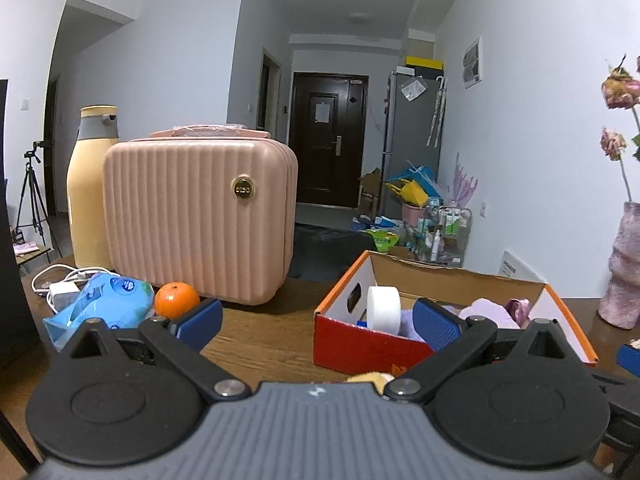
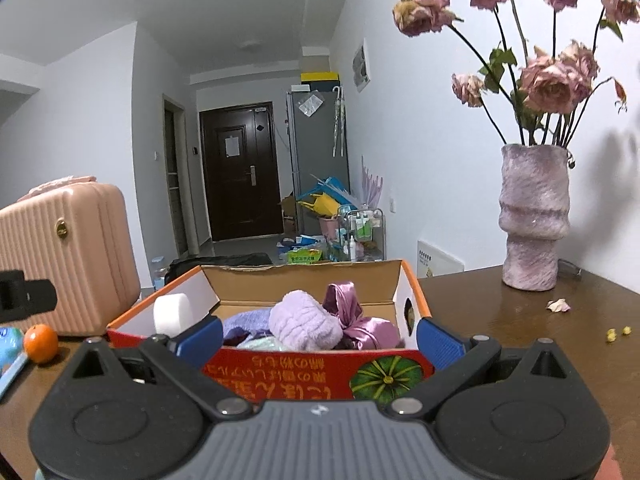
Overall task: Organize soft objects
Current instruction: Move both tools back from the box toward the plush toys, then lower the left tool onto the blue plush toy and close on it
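An open cardboard box (image 1: 352,346) with red and orange sides stands on the wooden table; it also shows in the right wrist view (image 2: 316,372). Inside lie a lilac fluffy cloth (image 2: 302,326), a shiny purple satin piece (image 2: 352,316), a purple towel (image 2: 244,320) and a white roll (image 2: 173,314), also seen in the left wrist view (image 1: 383,307). My left gripper (image 1: 320,322) is open and empty, just left of the box front. My right gripper (image 2: 320,340) is open and empty, in front of the box.
A pink ribbed case (image 1: 196,220), a yellow bottle (image 1: 90,184), an orange (image 1: 176,300), a blue wipes pack (image 1: 100,308) and a white charger with cable (image 1: 60,286) stand at the left. A vase of dried roses (image 2: 534,220) stands at the right, with petals (image 2: 558,305) near it.
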